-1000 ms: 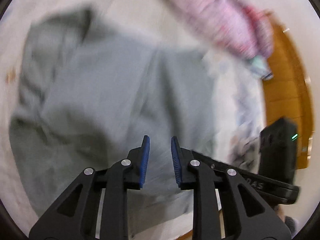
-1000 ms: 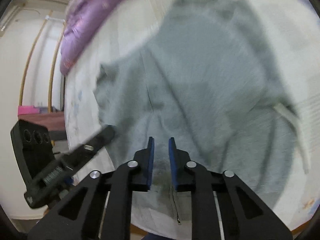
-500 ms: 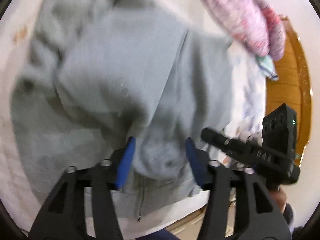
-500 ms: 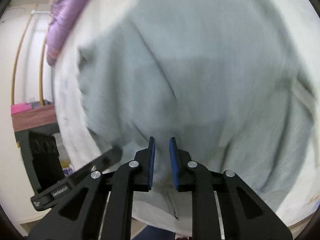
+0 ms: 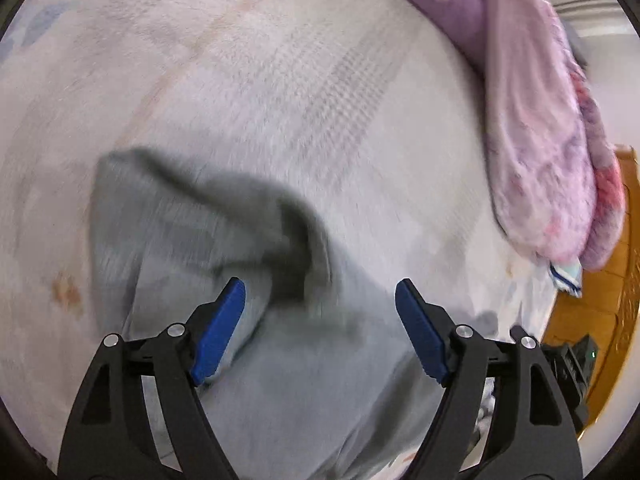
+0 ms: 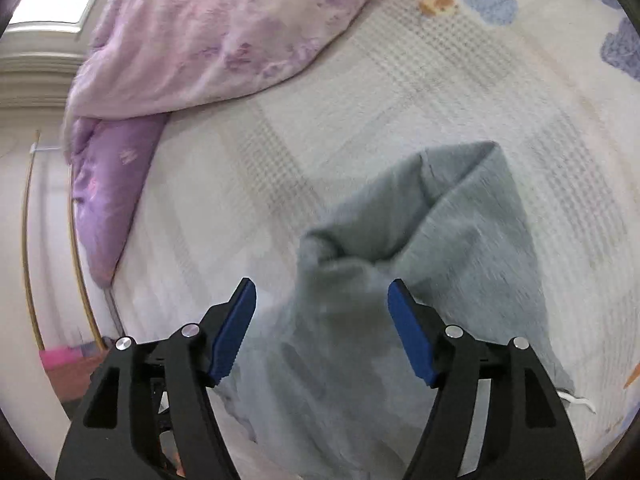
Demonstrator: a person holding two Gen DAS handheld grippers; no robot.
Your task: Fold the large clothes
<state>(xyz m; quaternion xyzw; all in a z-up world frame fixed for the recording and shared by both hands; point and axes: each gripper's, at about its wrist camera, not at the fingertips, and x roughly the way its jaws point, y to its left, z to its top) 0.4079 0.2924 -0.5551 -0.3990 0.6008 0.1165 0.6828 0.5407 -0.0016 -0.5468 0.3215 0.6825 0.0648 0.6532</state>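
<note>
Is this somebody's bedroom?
Probably yes. A grey garment lies on a patterned bed cover, with a fluffy pink blanket and a purple pillow beside it.

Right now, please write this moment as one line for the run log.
step: fold large clothes | left gripper: open, empty | right gripper: open, empty | grey garment: bunched on patterned bed cover | pink quilt: at bed edge

Pink quilt (image 6: 224, 36) heaped on patterned bedsheet (image 5: 280, 80).
</note>
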